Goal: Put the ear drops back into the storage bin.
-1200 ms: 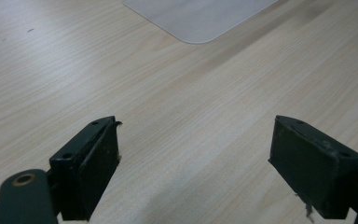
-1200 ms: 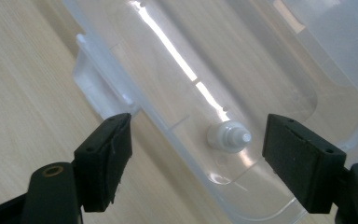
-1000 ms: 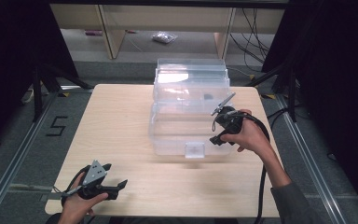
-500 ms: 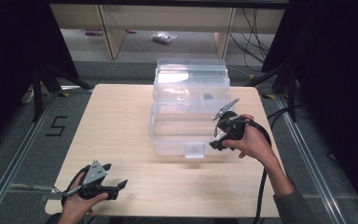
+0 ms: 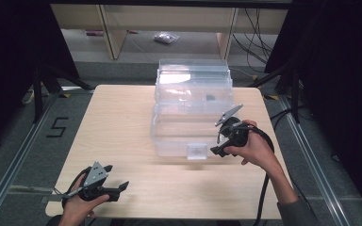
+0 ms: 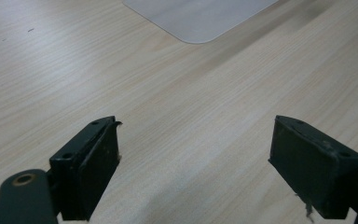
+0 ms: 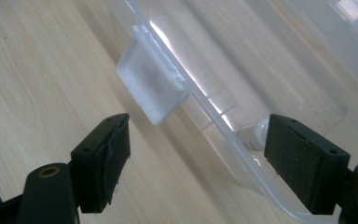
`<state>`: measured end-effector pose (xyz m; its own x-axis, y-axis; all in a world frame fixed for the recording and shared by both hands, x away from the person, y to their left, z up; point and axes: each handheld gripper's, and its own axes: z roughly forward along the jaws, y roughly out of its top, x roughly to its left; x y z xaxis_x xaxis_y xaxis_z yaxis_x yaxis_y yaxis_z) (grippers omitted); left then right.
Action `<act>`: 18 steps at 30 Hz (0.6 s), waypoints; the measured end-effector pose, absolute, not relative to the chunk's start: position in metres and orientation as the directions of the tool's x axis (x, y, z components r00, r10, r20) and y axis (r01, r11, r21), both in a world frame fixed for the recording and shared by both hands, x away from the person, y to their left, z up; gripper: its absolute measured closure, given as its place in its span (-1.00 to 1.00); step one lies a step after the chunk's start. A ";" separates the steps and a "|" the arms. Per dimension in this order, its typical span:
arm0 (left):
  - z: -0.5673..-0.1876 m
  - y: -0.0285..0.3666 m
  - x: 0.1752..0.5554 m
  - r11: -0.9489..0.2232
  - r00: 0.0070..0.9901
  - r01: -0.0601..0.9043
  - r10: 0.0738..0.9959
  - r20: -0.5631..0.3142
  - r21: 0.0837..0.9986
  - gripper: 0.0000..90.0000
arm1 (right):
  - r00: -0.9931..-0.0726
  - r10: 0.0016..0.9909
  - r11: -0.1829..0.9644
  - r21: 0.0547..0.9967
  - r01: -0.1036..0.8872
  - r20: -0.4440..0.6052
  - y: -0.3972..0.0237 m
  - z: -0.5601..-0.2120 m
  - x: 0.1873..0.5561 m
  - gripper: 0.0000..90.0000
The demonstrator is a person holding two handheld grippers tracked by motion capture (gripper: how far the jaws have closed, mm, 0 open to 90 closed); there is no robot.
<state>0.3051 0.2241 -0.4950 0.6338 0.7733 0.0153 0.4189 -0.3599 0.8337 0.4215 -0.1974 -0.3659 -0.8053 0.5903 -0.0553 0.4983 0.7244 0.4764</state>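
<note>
A clear plastic storage box (image 5: 191, 117) stands in the middle of the wooden table (image 5: 118, 132), with a small frosted latch (image 5: 197, 151) on its front wall. My right gripper (image 5: 218, 143) is at the box's front right corner, next to the latch, and its jaws stand open. In the right gripper view the latch (image 7: 151, 88) and the box's rim (image 7: 223, 135) lie just beyond the open right gripper (image 7: 196, 158), with nothing held. My left gripper (image 5: 117, 177) rests near the table's front left, open and empty. Bare wood lies under the open left gripper (image 6: 193, 158).
The box's upper part (image 5: 193, 77) rises at the back of the table. A pale rounded corner (image 6: 200, 16) shows far ahead in the left gripper view. Dark frames and cables stand around the table, and a low shelf (image 5: 113, 28) is behind it.
My right hand has slid a little along the box's right side toward its front corner and the latch. The left hand has stayed put.
</note>
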 end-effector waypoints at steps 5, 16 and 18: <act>-0.495 0.224 0.305 -0.358 0.633 0.420 0.774 0.014 0.834 -0.66 | -0.804 0.592 0.719 0.481 0.502 -0.047 -0.197 -0.367 0.416 -0.48; -0.495 0.224 0.305 -0.360 0.635 0.419 0.773 0.014 0.833 -0.66 | -0.811 0.583 0.724 0.488 0.486 -0.057 -0.197 -0.367 0.410 -0.49; -0.495 0.224 0.305 -0.360 0.634 0.419 0.773 0.015 0.834 -0.66 | -0.814 0.579 0.724 0.492 0.484 -0.052 -0.197 -0.368 0.409 -0.49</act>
